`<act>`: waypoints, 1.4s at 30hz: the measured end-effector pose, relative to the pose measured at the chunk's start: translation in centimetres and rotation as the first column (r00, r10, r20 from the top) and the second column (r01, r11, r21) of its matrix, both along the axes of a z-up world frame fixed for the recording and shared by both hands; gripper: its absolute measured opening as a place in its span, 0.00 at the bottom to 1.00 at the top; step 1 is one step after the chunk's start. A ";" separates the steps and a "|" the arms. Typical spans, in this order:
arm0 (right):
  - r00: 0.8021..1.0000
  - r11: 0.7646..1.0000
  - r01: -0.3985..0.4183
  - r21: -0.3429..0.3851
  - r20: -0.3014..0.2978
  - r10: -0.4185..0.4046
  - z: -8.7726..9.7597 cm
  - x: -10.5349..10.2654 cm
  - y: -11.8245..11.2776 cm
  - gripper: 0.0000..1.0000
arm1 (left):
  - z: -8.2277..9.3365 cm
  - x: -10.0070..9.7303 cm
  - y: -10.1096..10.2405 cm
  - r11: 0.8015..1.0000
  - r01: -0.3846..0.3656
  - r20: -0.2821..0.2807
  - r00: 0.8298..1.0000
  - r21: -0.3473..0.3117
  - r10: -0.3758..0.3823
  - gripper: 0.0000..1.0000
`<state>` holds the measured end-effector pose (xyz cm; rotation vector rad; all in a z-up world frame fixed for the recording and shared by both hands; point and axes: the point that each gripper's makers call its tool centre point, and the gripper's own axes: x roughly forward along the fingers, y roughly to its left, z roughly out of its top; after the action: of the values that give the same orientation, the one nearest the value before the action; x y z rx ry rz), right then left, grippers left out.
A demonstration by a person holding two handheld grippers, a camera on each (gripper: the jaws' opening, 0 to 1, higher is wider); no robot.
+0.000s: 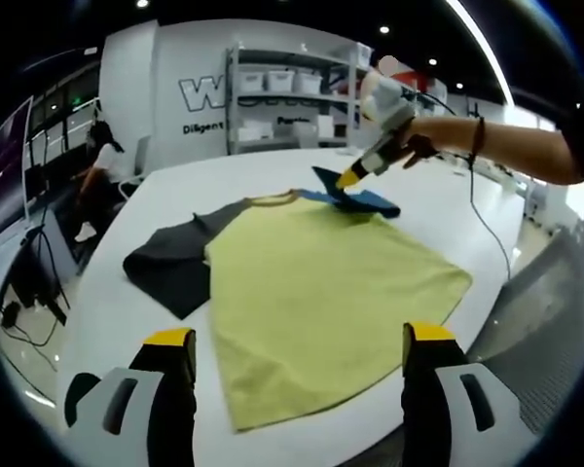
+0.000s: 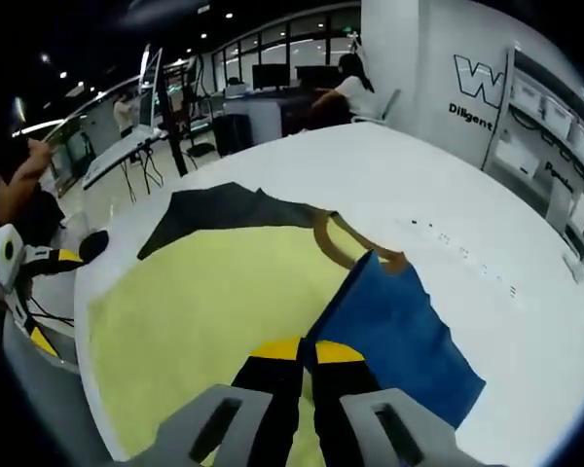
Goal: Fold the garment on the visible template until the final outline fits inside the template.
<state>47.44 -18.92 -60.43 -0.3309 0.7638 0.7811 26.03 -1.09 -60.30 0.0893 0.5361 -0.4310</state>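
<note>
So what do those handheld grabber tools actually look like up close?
Each gripper has two black fingers capped with yellow tips, rising from pale grey moulded bodies with slot-shaped cut-outs. In the left gripper view, the right gripper has a light grey and white housing with a thin cable trailing from it, and the person's wrist wears a dark band.

White round table (image 1: 273, 165); bare surface beyond the cloth, cable (image 1: 487, 229) trailing across its far right edge. Shelving rack (image 1: 292, 97) against white wall, holding white bins (image 1: 280, 80). Wall lettering (image 2: 482, 83), partly cut off. Seated person (image 2: 350, 83) at dark desk with monitors (image 2: 273, 76). Ceiling spotlights (image 1: 384, 29); floor cables (image 1: 19, 316) beside table
</note>
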 end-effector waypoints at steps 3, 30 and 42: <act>1.000 1.000 -0.013 -0.006 0.004 0.013 0.1 0.1 0.7 0.00 | 0.0 0.0 0.0 1.000 -0.002 0.000 1.000 0.000 0.002 0.84; 0.991 0.991 -0.134 0.004 0.015 0.134 0.8 -1.1 7.7 0.00 | 0.2 0.0 0.1 1.000 -0.006 0.007 1.000 -0.001 0.006 0.84; 0.983 0.983 -0.185 0.008 0.018 0.185 0.8 -2.6 10.2 0.00 | 0.2 0.1 0.1 1.000 -0.004 0.011 1.000 -0.011 0.004 0.85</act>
<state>44.85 -8.70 -59.66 -0.4033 0.7190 0.9554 26.11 -1.03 -60.06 0.0796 0.5230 -0.4294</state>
